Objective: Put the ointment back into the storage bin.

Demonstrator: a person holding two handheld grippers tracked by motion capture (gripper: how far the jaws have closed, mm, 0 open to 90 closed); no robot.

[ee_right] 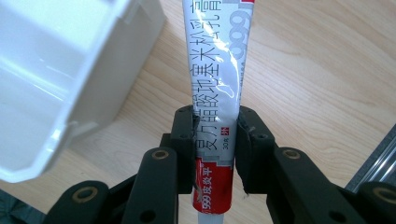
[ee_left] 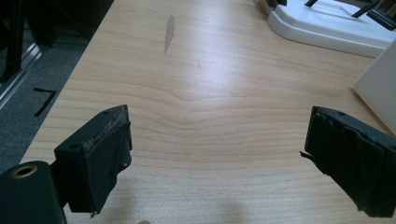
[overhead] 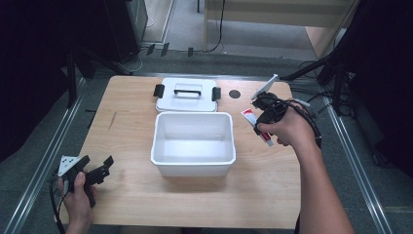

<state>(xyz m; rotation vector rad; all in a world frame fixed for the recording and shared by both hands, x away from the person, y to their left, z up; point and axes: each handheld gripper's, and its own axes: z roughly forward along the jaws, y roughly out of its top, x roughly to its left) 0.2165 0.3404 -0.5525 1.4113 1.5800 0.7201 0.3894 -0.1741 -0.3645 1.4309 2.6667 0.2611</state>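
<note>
A white and red ointment tube [overhead: 256, 126] [ee_right: 215, 88] with printed characters is clamped between the jaws of my right gripper [overhead: 263, 122] [ee_right: 215, 140], held above the table just right of the white bin [overhead: 193, 143] [ee_right: 56, 79]. The bin is open on top and nothing lies in it. My left gripper [overhead: 95, 170] [ee_left: 217, 158] rests low at the table's front left corner, jaws wide apart over bare wood with nothing between them.
The bin's white lid [overhead: 187, 94] [ee_left: 327, 25] with black handle and clips lies flat behind the bin. A dark round hole [overhead: 234, 94] is in the tabletop at the back right. A pale scuff [ee_left: 169, 32] marks the wood on the left.
</note>
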